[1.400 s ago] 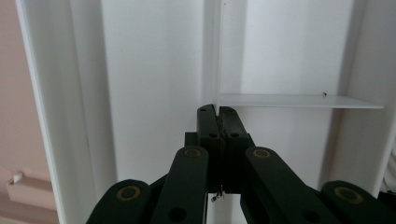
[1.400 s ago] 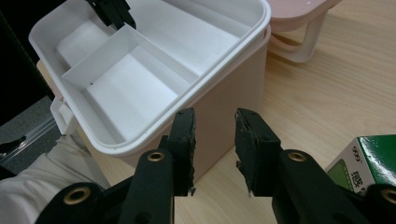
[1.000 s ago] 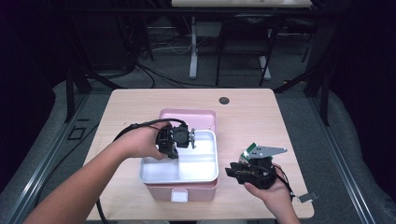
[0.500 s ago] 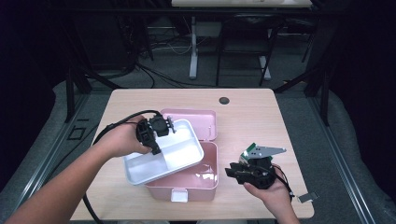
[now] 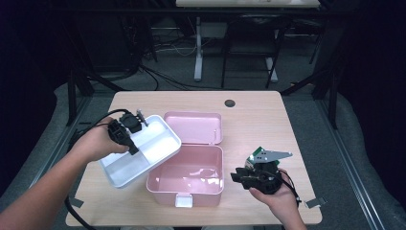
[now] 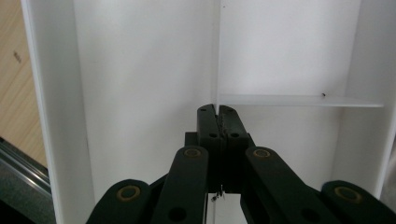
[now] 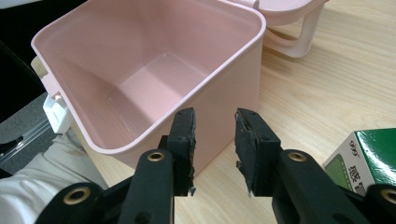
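Pale wood table [image 5: 268, 120] carrying everything, largest first. Pink plastic box [image 5: 189, 175] sitting open near the front edge, deep and bare inside, a small white latch [image 5: 183, 200] showing on its front wall; pink lid [image 5: 194, 127] lying flat just behind it, touching. White tray [image 5: 143, 151], shallow and glossy, split by thin dividers into compartments, hanging tilted just left of the box, off the box and overlapping its left rim in the high view. Left gripper [image 5: 128, 132] pinching the tray by a divider, jaws pressed together on that thin white wall, as seen close up in the left gripper view [image 6: 217, 123]. Right gripper [image 5: 251, 175] resting low on the table just right of the box, jaws standing apart with nothing between them, pointing at the box's corner [image 7: 214, 135]. Green-and-white carton [image 7: 369, 156] lying beside that gripper.
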`<state>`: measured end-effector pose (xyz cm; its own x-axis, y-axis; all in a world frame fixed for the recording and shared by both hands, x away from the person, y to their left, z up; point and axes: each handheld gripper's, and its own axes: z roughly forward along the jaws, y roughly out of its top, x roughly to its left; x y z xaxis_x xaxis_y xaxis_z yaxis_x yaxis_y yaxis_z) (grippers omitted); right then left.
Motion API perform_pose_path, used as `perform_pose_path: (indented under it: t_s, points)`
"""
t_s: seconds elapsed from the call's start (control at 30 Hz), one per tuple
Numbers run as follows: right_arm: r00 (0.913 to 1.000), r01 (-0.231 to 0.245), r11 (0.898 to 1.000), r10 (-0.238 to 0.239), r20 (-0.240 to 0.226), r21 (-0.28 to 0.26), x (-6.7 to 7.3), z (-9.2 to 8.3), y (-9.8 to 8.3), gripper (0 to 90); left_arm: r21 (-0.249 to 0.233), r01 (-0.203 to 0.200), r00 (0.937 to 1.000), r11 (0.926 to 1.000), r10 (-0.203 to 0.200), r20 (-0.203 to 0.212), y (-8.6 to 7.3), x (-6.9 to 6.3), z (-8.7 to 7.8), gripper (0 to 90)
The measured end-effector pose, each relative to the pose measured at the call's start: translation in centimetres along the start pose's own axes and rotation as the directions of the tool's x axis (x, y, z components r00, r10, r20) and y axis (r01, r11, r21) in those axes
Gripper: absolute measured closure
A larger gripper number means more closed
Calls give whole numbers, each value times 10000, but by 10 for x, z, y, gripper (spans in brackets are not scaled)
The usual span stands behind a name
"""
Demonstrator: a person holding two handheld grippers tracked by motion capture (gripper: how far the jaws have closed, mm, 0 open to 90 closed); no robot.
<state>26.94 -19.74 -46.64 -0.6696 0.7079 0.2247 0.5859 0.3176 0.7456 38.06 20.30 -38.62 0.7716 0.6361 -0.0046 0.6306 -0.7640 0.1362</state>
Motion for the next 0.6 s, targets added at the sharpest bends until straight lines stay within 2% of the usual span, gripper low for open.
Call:
perform_pose_path:
  t_s: [0.17,0.43,0.6]
  points:
    - [10000,-28,9999,28,16,-110,0,0,0,682,-52,633,9979,9980,-634,-91,-19,15,-2,898]
    - [10000,-47,9999,47,4,-90,0,1,0,682,0,1125,9934,9937,-1124,-237,-43,33,-2,898]
    - [10000,-18,9999,19,20,-106,1,1,0,682,39,1474,9887,9891,-1473,-269,-56,43,5,898]
